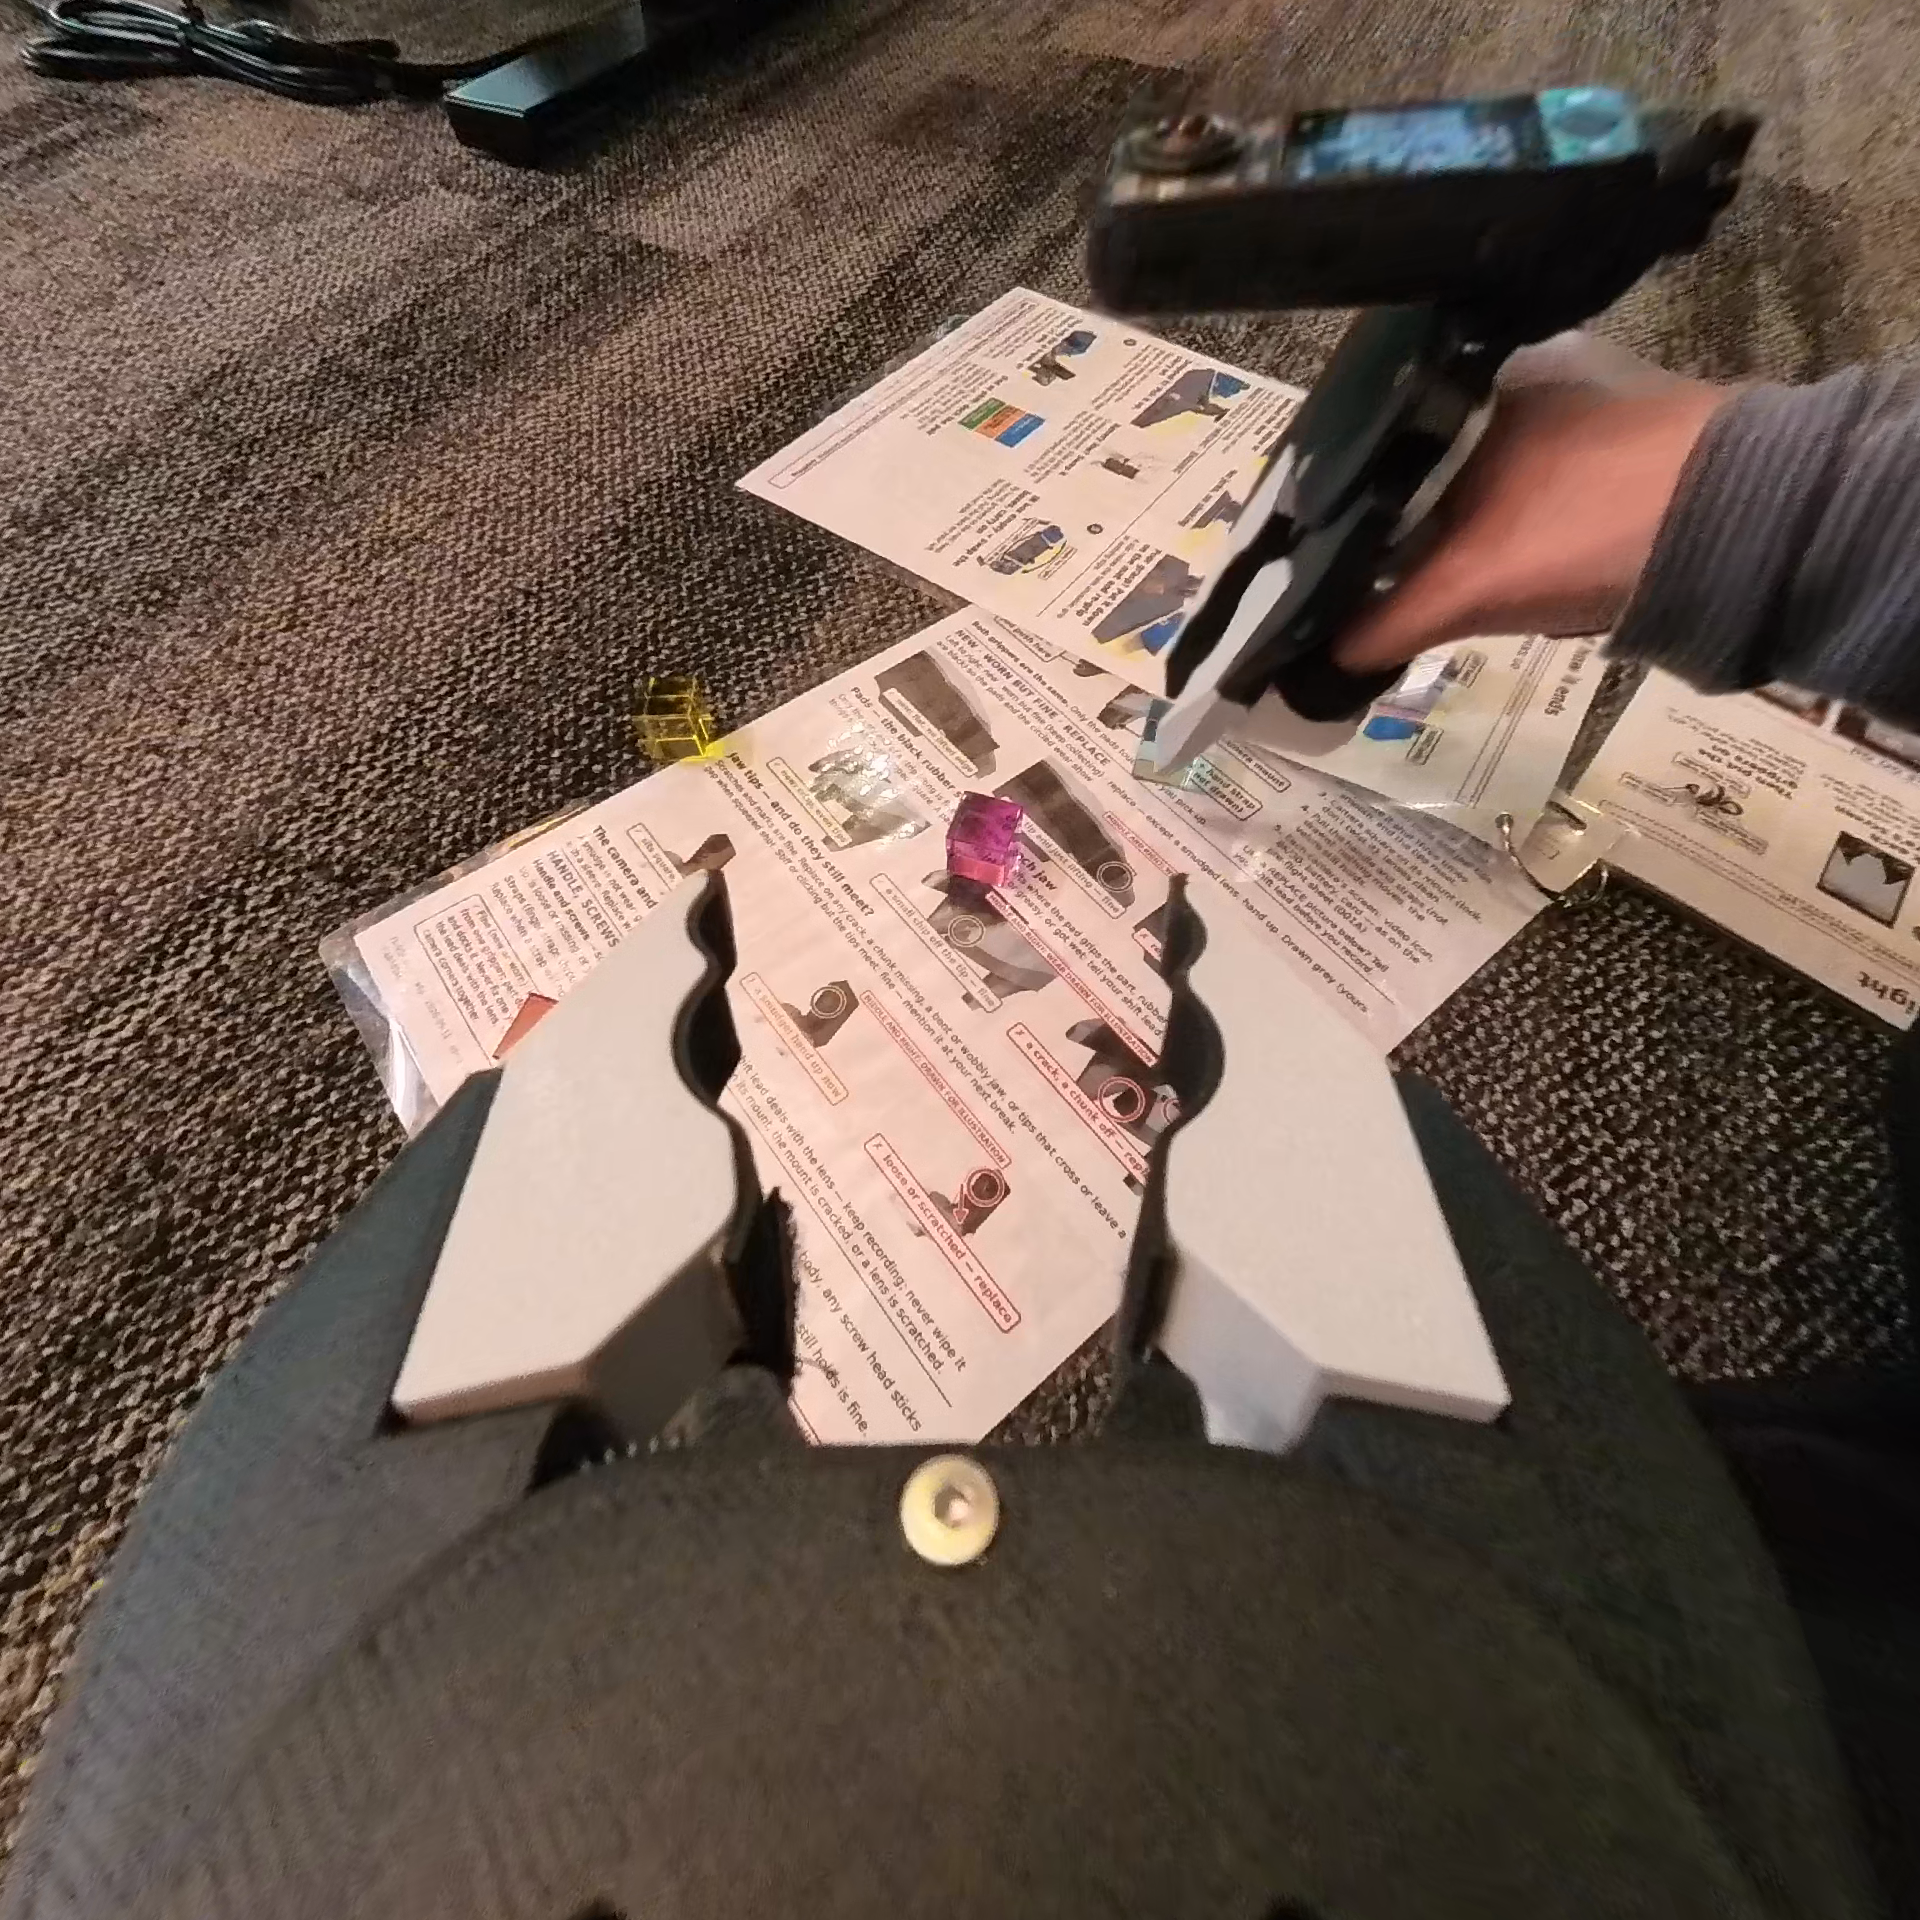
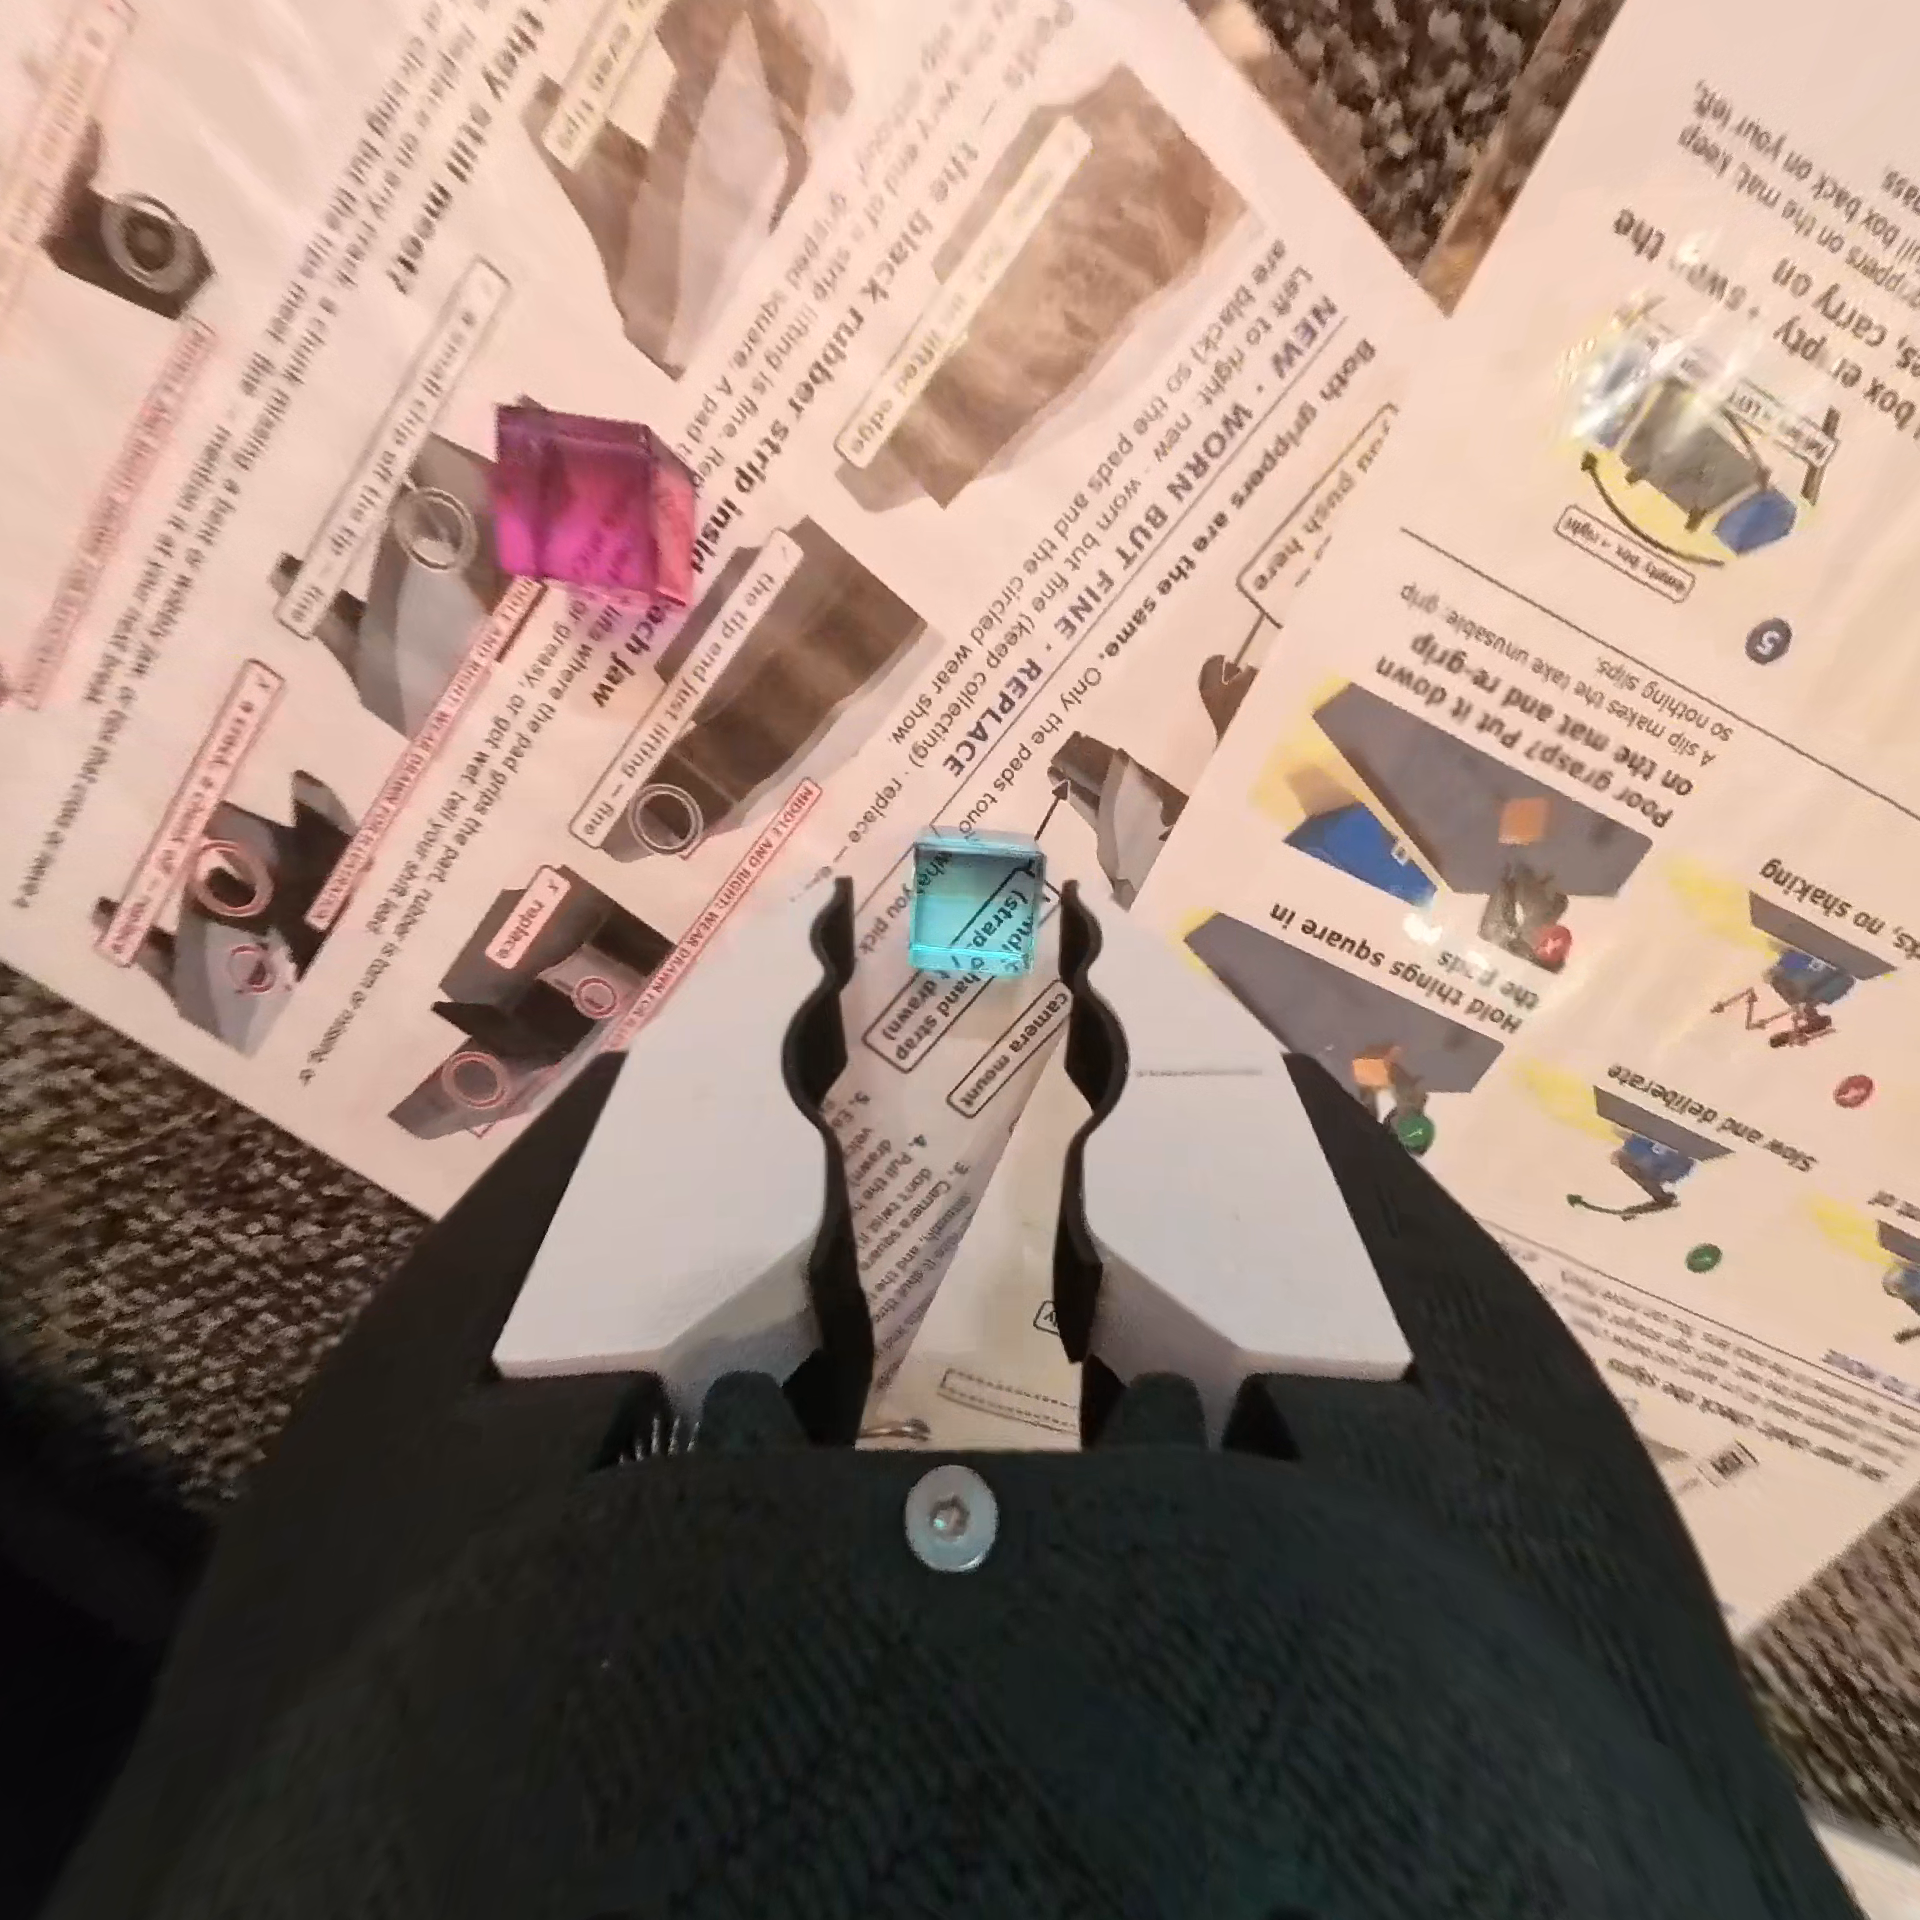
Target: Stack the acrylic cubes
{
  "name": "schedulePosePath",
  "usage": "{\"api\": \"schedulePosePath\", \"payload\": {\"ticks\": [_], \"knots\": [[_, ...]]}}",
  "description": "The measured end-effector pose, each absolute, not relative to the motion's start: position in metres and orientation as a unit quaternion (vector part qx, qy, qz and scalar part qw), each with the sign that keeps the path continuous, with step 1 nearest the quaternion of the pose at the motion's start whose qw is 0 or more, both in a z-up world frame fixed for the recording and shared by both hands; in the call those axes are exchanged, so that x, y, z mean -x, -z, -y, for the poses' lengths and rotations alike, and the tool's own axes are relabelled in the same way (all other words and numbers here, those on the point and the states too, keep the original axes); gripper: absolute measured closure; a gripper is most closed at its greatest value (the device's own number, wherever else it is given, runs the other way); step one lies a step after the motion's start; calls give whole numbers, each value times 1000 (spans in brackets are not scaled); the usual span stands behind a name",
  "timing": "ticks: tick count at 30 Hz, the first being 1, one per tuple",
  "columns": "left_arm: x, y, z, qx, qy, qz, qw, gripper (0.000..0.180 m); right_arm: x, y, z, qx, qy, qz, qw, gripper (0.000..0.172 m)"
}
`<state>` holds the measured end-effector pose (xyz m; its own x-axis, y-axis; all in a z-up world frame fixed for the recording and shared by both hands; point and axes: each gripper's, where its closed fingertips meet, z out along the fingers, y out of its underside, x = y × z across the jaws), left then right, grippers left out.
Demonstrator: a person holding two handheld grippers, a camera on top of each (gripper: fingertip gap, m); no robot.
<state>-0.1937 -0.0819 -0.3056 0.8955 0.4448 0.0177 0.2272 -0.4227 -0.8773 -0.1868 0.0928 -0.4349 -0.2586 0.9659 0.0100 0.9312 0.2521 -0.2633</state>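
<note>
Clear teal cube (image 2: 975,906) lies on a laminated sheet (image 2: 1091,540) between the tips of the right claw (image 2: 956,914), whose narrowed fingers show a gap on the left side and do not press it. A magenta cube (image 2: 587,504) sits ahead-left. The left claw (image 1: 940,914) stands wide and bare, magenta cube just ahead, a yellow cube (image 1: 673,717) on the carpet (image 1: 312,468) farther left.
</note>
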Motion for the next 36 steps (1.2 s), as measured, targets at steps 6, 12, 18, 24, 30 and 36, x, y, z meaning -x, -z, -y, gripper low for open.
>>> {"api": "schedulePosePath", "payload": {"ticks": [6,12,18,24,30,36], "knots": [[194,305,82,835,-106,201,501,98,185,442,-99,617,-83,777,87,143],[194,305,82,834,-105,203,503,98,182,443,-98,617,-86,779,75,148],[194,304,83,832,-104,204,505,98,180,392,-121,607,-143,776,94,147],[196,302,83,829,-107,207,509,98,157,341,-173,554,-159,810,105,148],[197,302,83,828,-109,209,509,99,124,352,-186,455,-133,879,49,148],[198,302,83,827,-111,211,509,99,110,369,-191,403,-104,909,26,148]]}}
